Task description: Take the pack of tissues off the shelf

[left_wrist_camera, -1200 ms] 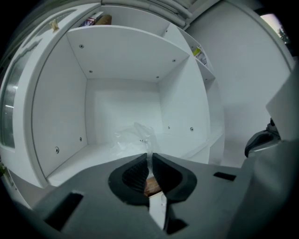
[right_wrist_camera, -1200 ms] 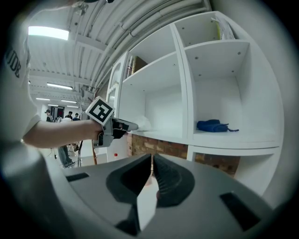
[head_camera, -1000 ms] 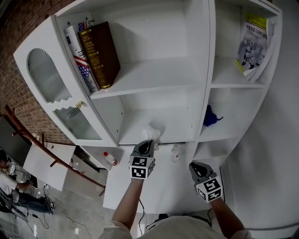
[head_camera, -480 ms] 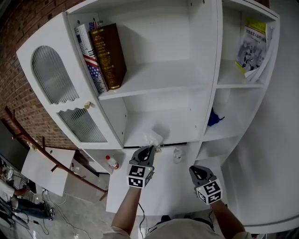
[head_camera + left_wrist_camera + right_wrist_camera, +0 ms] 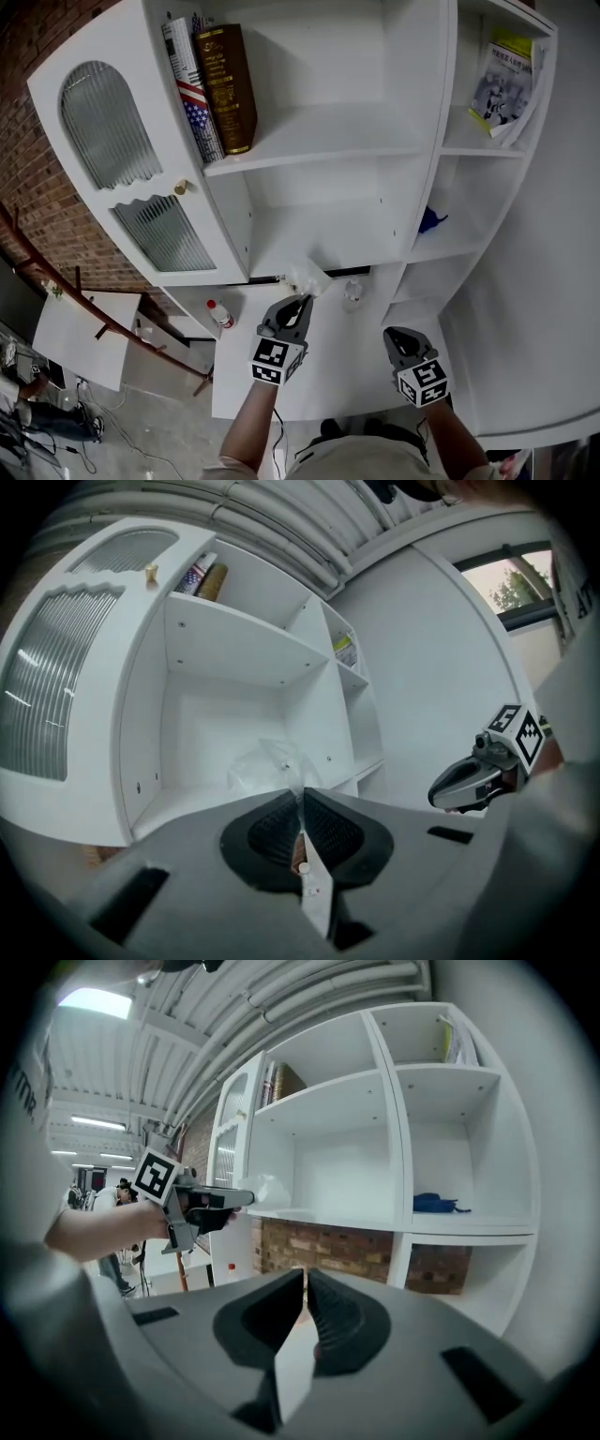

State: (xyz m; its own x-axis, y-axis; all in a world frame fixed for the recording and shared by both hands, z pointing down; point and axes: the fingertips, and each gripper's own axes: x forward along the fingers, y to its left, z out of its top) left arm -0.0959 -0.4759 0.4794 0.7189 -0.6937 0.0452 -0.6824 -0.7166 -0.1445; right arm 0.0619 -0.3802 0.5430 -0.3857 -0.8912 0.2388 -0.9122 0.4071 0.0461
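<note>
The pack of tissues (image 5: 307,277), white in clear crinkled wrap, hangs at the front edge of the lower-left compartment of the white shelf unit (image 5: 319,150). My left gripper (image 5: 302,302) is shut on the near edge of its wrapper; in the left gripper view the pack (image 5: 272,766) bulges just beyond the shut left gripper (image 5: 301,794). In the right gripper view the pack (image 5: 265,1190) shows at the left gripper's tip. My right gripper (image 5: 391,334) is lower right, apart from the shelf; in its own view the right gripper (image 5: 306,1279) has its jaws together with nothing between them.
Books (image 5: 214,89) stand upright in the upper-left compartment, and magazines (image 5: 504,82) lean in the upper right. A blue object (image 5: 427,221) lies in the right middle compartment. The cabinet door (image 5: 122,178) with ribbed glass stands open at left. A small bottle (image 5: 219,314) stands on a low white surface.
My left gripper has drawn back toward me with the tissue pack, which now sits at the shelf's front edge instead of deeper inside. The right gripper has barely moved.
</note>
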